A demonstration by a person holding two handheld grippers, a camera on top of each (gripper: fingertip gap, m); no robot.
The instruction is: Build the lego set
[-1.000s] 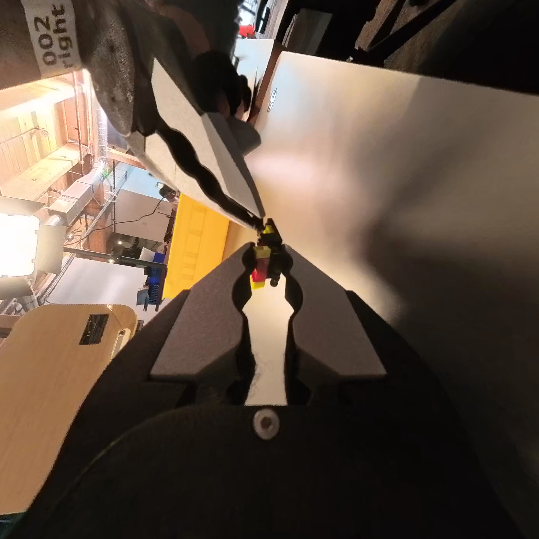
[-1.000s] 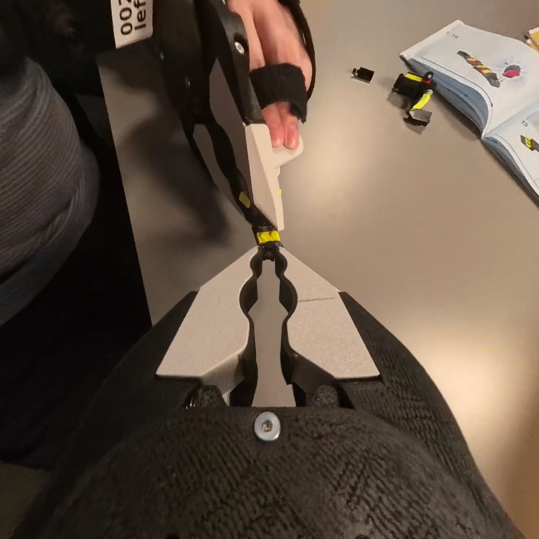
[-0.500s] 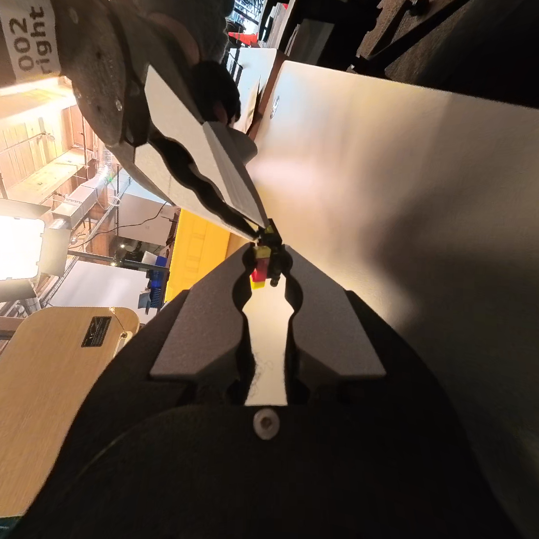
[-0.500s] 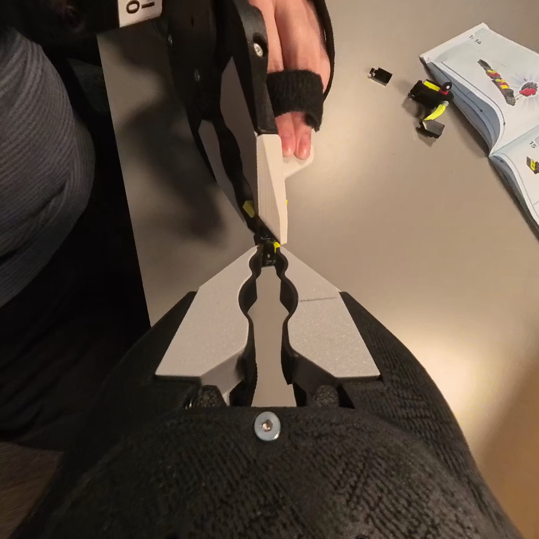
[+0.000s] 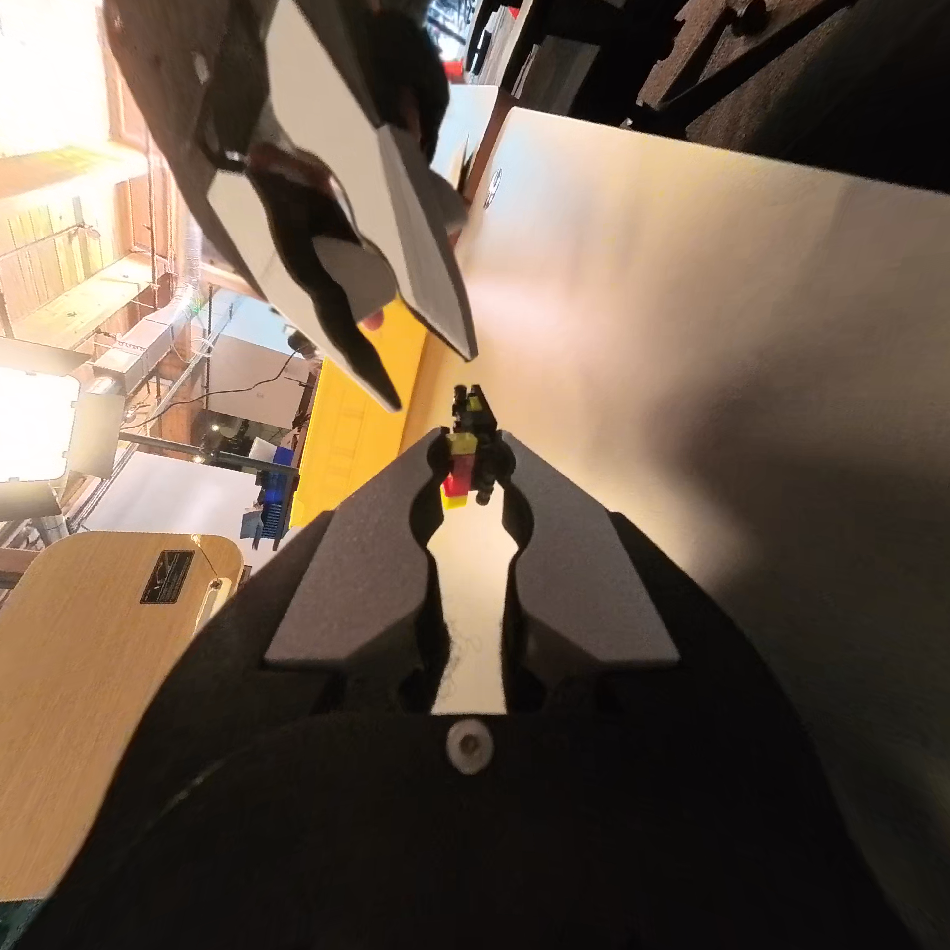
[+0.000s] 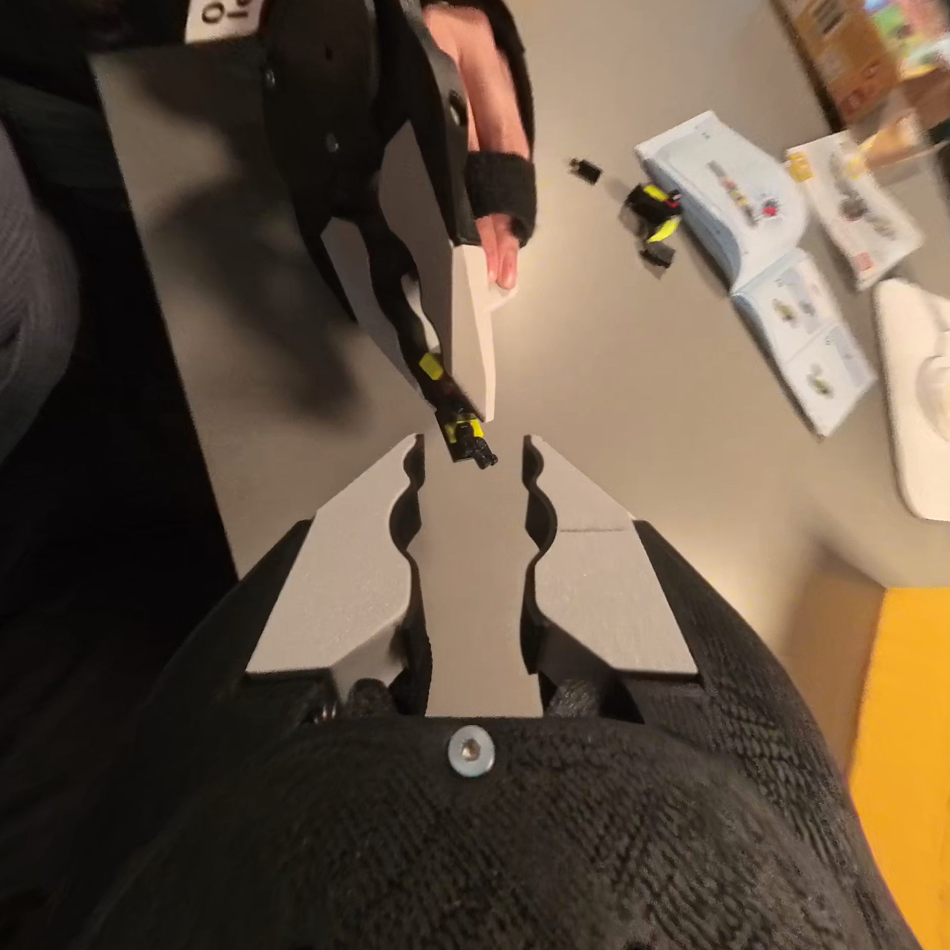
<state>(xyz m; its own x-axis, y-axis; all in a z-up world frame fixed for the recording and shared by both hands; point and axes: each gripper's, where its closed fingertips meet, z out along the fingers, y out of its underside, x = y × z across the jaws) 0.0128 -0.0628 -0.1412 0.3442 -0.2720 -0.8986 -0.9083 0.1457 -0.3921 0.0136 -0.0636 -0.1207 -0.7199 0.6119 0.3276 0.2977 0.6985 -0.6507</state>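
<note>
My left gripper is shut on a small lego assembly of black, yellow and red bricks, held in the air above the table. Its black and yellow end sticks out past the fingertips. In the right wrist view the same assembly pokes out of the left gripper, which a hand holds. My right gripper is open and empty, with its tips on either side of the assembly's end and not touching it. In the left wrist view the right gripper hangs open just above the assembly.
On the grey table lie a small black brick, a black and yellow lego sub-assembly, open instruction booklets and a white object at the right edge. A yellow bin stands beyond the table. Only a small space, under 4 cm, lies between the two pairs of fingers.
My right gripper has opened and let go of the assembly's end, then drawn back a little. The left gripper still holds the assembly.
</note>
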